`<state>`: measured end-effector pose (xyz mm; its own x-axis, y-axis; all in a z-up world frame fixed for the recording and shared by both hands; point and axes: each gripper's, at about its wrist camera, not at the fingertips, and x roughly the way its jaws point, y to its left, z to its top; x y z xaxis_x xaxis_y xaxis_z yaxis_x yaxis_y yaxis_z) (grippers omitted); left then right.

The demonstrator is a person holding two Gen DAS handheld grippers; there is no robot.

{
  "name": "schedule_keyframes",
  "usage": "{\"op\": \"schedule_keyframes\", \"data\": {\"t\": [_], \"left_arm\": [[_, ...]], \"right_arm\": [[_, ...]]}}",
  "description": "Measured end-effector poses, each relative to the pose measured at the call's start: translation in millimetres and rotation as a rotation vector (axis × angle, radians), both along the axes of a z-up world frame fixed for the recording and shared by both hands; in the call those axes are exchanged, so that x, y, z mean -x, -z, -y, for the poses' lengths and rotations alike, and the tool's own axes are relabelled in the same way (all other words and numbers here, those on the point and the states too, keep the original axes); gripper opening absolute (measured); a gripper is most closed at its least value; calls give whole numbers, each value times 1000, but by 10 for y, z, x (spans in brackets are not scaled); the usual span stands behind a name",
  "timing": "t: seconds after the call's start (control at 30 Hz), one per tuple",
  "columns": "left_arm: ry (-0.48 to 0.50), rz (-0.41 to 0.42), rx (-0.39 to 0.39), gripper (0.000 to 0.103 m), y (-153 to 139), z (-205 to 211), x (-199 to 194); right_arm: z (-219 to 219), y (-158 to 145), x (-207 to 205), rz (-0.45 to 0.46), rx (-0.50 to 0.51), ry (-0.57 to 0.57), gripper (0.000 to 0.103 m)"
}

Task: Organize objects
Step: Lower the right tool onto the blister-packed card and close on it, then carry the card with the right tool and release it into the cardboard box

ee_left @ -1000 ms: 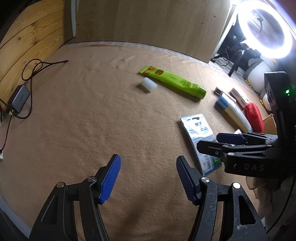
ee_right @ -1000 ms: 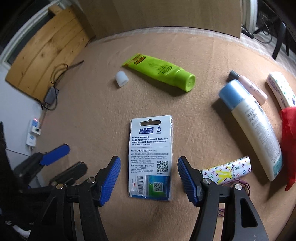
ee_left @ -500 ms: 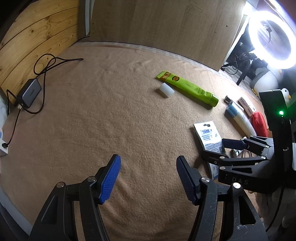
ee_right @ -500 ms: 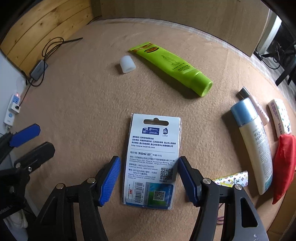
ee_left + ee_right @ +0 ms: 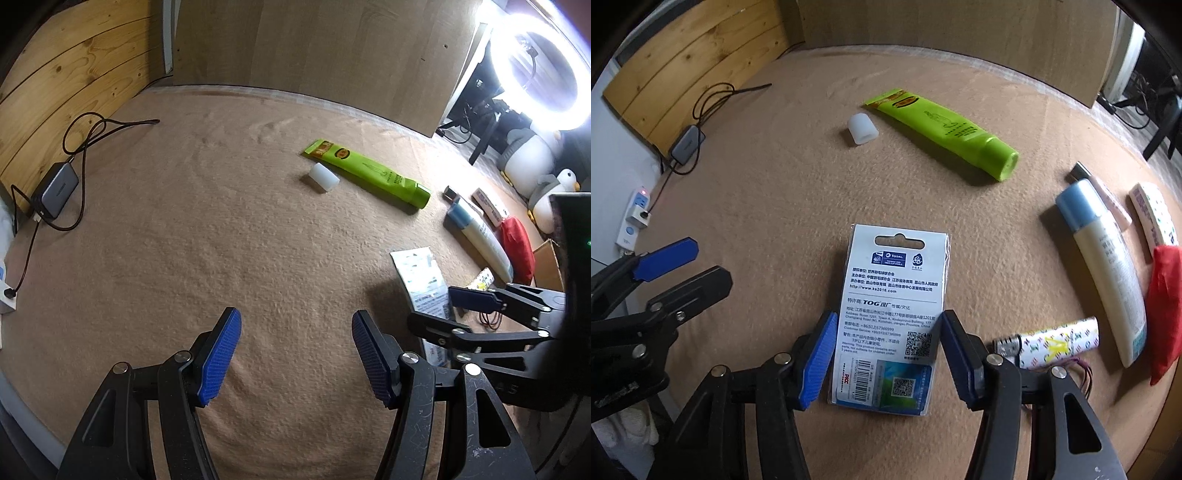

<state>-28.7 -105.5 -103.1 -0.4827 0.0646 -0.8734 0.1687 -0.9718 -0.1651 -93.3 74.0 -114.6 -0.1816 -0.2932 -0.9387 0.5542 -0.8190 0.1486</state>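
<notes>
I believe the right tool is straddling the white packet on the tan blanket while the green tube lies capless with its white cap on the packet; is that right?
Nearly. The right tool does straddle the white packet on the tan blanket, but the white cap is not on the packet. It lies on the blanket beside the flat end of the green tube, well beyond the packet. The right wrist view shows this.

Ring light [image 5: 537, 66] glares upper right; fisheye edges bend, corners dark.

Left gripper [image 5: 295, 354]: blk frame, blue ribbed pads, silver screws.
Right gripper [image 5: 886, 354]: same; scuffed arms.
</notes>
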Motion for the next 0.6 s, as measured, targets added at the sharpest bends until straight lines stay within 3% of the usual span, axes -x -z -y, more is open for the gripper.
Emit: {"op": "schedule_keyframes", "data": {"t": [0.3, 0.6], "left_arm": [[49, -5, 3, 66, -30, -246, 79], [133, -11, -2, 66, -59, -680, 220]], "right_arm": [[-304, -362, -113, -46, 59, 54, 53], [-1172, -669, -274, -101, 68, 206, 53]]}}
